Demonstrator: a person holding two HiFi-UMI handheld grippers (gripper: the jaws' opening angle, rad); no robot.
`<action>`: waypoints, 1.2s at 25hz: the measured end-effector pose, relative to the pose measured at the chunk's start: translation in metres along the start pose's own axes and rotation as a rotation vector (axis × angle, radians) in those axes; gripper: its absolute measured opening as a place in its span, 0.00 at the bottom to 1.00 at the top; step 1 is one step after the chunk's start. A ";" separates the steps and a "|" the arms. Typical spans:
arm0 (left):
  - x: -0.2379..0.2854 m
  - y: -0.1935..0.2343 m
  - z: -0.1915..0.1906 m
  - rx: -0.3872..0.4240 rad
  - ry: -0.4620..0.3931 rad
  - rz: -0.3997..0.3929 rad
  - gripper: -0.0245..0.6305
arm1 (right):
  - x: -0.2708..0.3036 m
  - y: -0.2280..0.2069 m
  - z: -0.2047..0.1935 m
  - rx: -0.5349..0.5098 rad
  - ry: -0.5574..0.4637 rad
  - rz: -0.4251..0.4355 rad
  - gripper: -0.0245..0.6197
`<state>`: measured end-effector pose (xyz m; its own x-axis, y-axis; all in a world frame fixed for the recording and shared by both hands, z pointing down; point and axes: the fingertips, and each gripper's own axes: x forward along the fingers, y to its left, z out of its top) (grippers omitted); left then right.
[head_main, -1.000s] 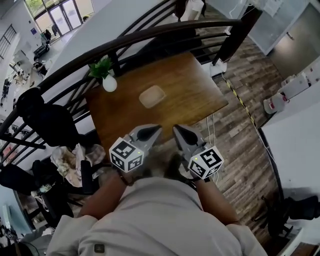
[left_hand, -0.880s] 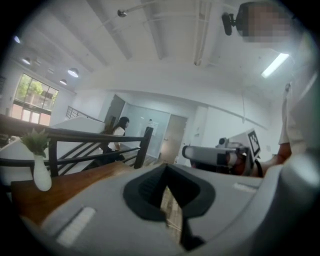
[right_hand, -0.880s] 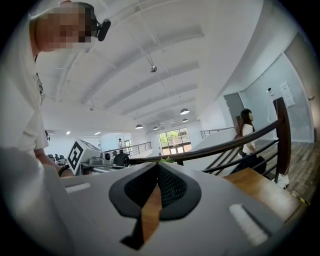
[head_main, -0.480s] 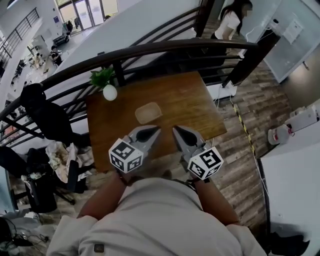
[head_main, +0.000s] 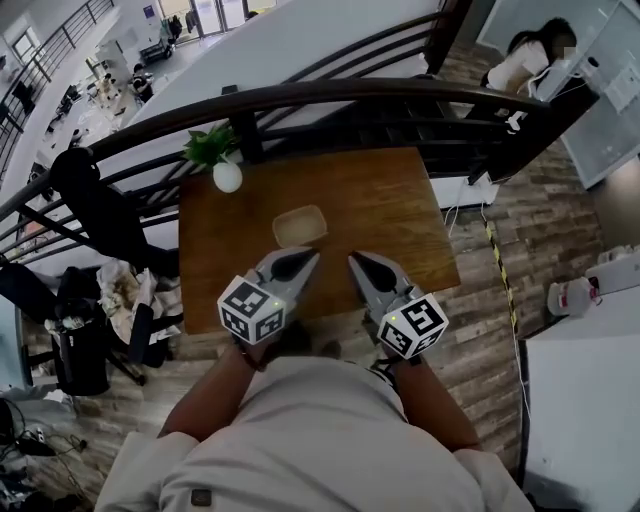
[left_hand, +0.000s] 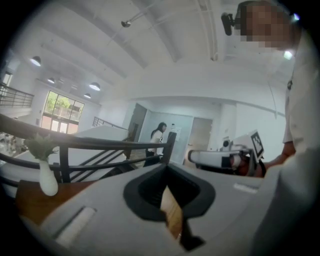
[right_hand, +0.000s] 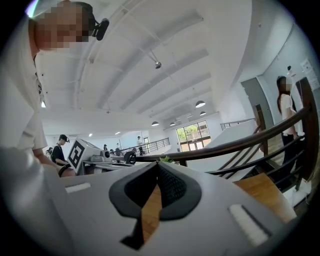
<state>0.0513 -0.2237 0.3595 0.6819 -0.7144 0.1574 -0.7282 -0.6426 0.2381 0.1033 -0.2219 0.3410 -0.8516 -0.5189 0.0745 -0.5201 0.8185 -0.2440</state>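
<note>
Overhead, a dark curved railing (head_main: 300, 95) wraps the far side of a square wooden table (head_main: 390, 215), and a person in a pale shirt stands at its near edge with a hand-held gripper in each hand. The left gripper (head_main: 305, 256) and the right gripper (head_main: 357, 260) hang side by side over the near edge, tips pointing across the table. Each gripper's own view shows its two jaws closed tip to tip with nothing between them, only bare wood visible past the dark pads. A shallow tan dish (head_main: 299, 226) lies flat near the table's middle, just beyond the left gripper's tip and apart from both. A small white vase (head_main: 227, 177) holding a green sprig stands upright at the far left corner, close to the railing. The likely hazard: closed jaws meeting the dish's low rim would shove it, not grip it, and a slide toward that corner could topple the narrow vase.
</note>
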 end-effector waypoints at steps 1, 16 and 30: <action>0.003 0.003 0.000 -0.004 0.004 0.003 0.04 | 0.002 -0.005 0.000 0.009 0.001 0.001 0.05; 0.065 0.091 -0.019 -0.026 0.093 -0.002 0.04 | 0.076 -0.084 -0.027 0.093 0.076 -0.002 0.05; 0.092 0.169 -0.076 -0.104 0.221 -0.034 0.04 | 0.140 -0.144 -0.102 0.198 0.218 -0.050 0.09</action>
<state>-0.0038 -0.3766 0.4872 0.7126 -0.6077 0.3504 -0.7015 -0.6249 0.3427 0.0525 -0.3874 0.4849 -0.8301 -0.4751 0.2918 -0.5574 0.7177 -0.4174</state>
